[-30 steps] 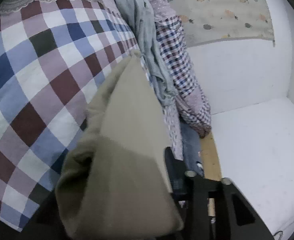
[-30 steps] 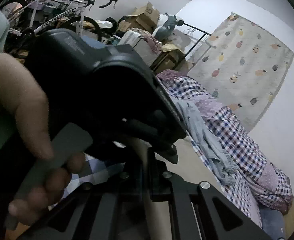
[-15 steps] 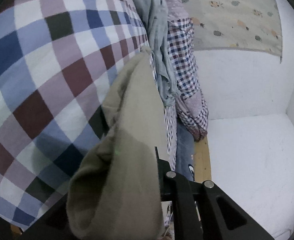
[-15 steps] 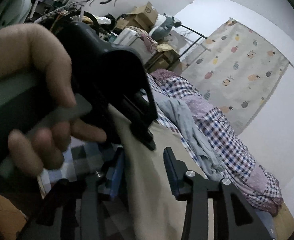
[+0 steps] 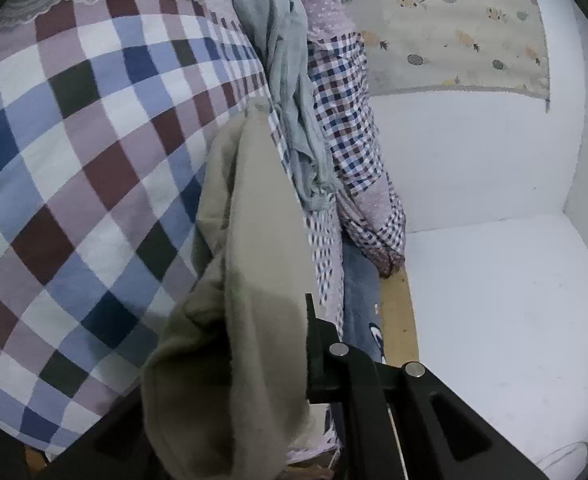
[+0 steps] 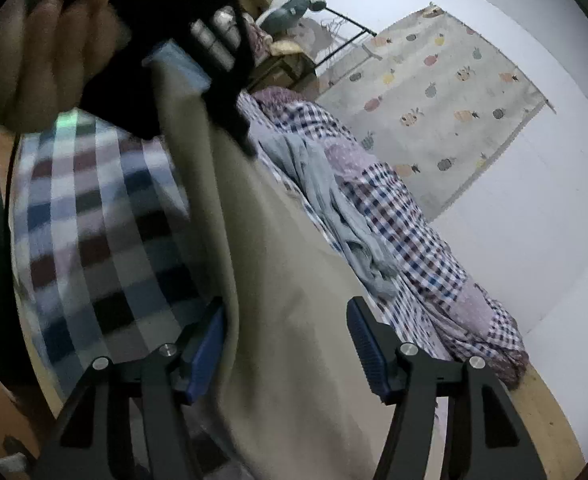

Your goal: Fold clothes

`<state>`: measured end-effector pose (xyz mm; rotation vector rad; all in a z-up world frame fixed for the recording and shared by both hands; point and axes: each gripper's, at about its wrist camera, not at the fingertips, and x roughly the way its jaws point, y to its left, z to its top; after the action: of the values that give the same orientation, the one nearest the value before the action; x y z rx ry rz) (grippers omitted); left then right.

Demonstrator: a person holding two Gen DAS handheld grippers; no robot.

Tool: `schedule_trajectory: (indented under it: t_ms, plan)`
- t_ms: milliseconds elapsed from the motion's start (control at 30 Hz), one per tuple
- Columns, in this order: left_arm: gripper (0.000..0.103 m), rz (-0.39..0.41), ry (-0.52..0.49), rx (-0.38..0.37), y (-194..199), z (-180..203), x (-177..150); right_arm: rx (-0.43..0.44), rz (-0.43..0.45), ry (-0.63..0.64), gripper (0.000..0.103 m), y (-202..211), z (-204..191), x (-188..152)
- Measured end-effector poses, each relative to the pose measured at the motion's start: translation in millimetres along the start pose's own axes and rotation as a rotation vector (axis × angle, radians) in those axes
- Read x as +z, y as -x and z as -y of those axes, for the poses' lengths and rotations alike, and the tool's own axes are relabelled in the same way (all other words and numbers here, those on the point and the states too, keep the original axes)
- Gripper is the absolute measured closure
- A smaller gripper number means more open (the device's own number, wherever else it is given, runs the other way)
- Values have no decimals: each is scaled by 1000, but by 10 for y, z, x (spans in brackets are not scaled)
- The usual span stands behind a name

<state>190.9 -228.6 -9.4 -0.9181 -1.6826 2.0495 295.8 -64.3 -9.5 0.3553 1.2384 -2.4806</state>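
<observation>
Khaki garment held up over the bed, mid-fold.

Bed [image 5: 73, 152] with checked cover fills the left wrist view from 7 to 11 o'clock; a grey cloth [image 5: 294, 120] lies on the far bedding at 12. The garment [image 6: 277, 280] hangs taut above the cover. Left gripper [image 5: 269, 344] is clamped on its bunched end; only one finger shows. Right gripper [image 6: 285, 344] stands wide open, fingers either side of the cloth, gripping nothing. The hand [image 6: 45, 52] at 10 o'clock carries the other tool. Judgement: close the right gripper on a single edge, keep the cloth taut, then lower it flat.
</observation>
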Motion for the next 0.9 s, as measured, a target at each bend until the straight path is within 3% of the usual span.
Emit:
schedule_trajectory:
  t_ms: [200, 433, 633, 900]
  plan:
    - [98, -4, 19, -34, -16, 131, 49, -35, -33, 9, 35, -11, 39, -185]
    - [98, -20, 103, -41, 18, 56, 96, -38, -11, 67, 30, -20, -98, -245]
    - [98, -34, 170, -54, 51, -30, 101, -143, -36, 44, 29, -229, -48, -250]
    - [98, -22, 159, -36, 76, -10, 115, -258, -123, 54, 29, -361, 122, -448]
